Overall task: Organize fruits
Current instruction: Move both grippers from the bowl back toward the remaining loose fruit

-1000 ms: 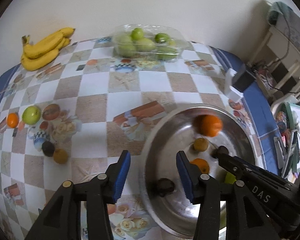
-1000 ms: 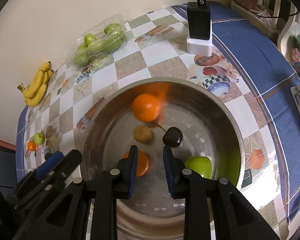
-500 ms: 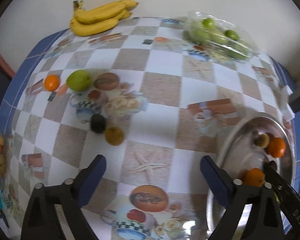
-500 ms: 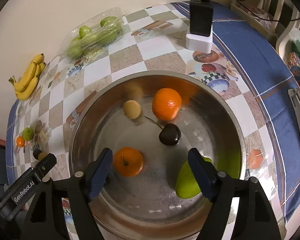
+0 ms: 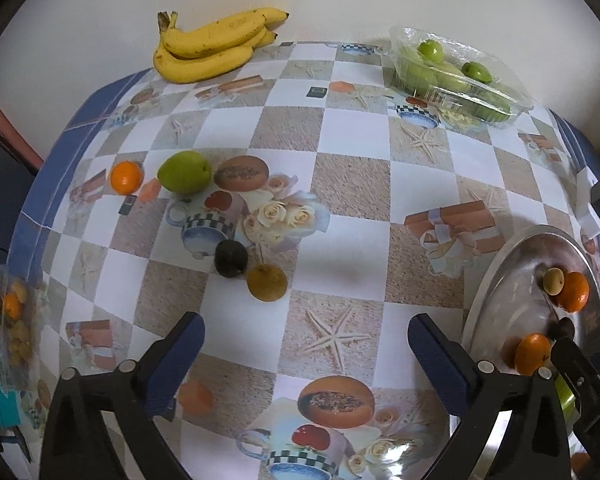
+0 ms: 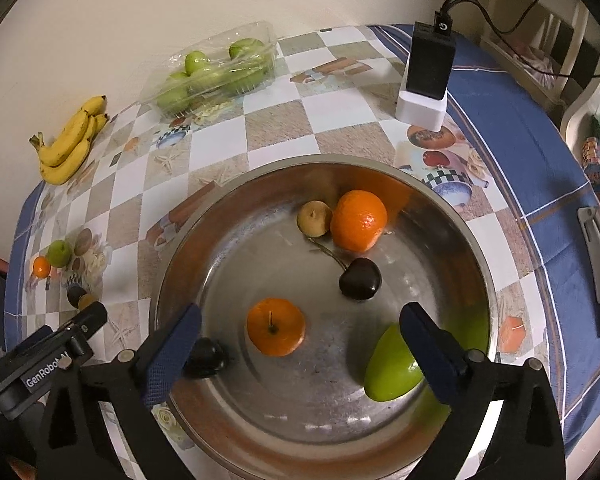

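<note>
A steel bowl (image 6: 431, 196) holds two oranges (image 6: 359, 220), a small brown fruit (image 6: 314, 218), a dark cherry (image 6: 359, 279), a second dark fruit (image 6: 204, 358) and a green apple (image 6: 391, 366). My right gripper (image 6: 300, 350) is open and empty over the bowl's near side. My left gripper (image 5: 305, 354) is open and empty above the tablecloth, left of the bowl (image 5: 495, 276). Loose on the cloth ahead of it lie a brown fruit (image 5: 266, 282), a dark fruit (image 5: 230, 258), a green apple (image 5: 184, 172) and a small orange (image 5: 126, 177).
A bunch of bananas (image 5: 212, 46) and a clear plastic tray of green fruit (image 5: 455, 76) lie at the back by the wall. A black charger on a white base (image 6: 427, 76) stands at the right. A plastic pack (image 5: 14, 332) sits at the table's left edge.
Both grippers have opened wide. My left gripper swung left from the bowl to face the loose fruit. The big orange and small brown fruit rolled to the bowl's far side.
</note>
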Action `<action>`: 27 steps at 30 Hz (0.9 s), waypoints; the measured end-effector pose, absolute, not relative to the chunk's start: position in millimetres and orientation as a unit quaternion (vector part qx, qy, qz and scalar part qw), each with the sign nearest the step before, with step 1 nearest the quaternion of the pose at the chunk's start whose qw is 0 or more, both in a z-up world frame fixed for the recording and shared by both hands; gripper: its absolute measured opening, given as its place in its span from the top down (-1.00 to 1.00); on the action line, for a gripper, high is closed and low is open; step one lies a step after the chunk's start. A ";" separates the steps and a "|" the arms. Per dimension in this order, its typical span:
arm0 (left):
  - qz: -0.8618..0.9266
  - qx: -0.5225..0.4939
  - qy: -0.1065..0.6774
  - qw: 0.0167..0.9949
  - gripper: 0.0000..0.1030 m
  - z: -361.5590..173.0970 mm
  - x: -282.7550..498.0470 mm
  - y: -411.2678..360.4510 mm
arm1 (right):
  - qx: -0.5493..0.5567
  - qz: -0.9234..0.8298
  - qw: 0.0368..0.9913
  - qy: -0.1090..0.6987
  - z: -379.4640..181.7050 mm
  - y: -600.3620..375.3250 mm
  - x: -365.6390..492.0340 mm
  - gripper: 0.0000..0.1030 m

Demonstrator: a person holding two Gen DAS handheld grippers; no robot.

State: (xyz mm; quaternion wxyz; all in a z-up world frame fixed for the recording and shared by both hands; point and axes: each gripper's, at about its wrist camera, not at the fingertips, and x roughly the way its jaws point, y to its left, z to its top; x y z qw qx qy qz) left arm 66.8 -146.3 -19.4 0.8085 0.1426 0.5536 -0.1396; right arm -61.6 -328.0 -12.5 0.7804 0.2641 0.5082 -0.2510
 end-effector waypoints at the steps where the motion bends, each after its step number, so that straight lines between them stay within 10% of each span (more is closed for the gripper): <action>1: -0.142 0.146 0.552 0.809 -1.00 -18.1 66.8 -145.6 | 0.262 -0.253 0.780 0.508 -12.1 -327.7 -61.7 -0.93; 27: -0.144 0.181 0.513 0.827 -1.00 16.3 84.0 -99.6 | 0.260 -0.233 0.783 0.515 -12.1 -305.4 -56.4 -0.94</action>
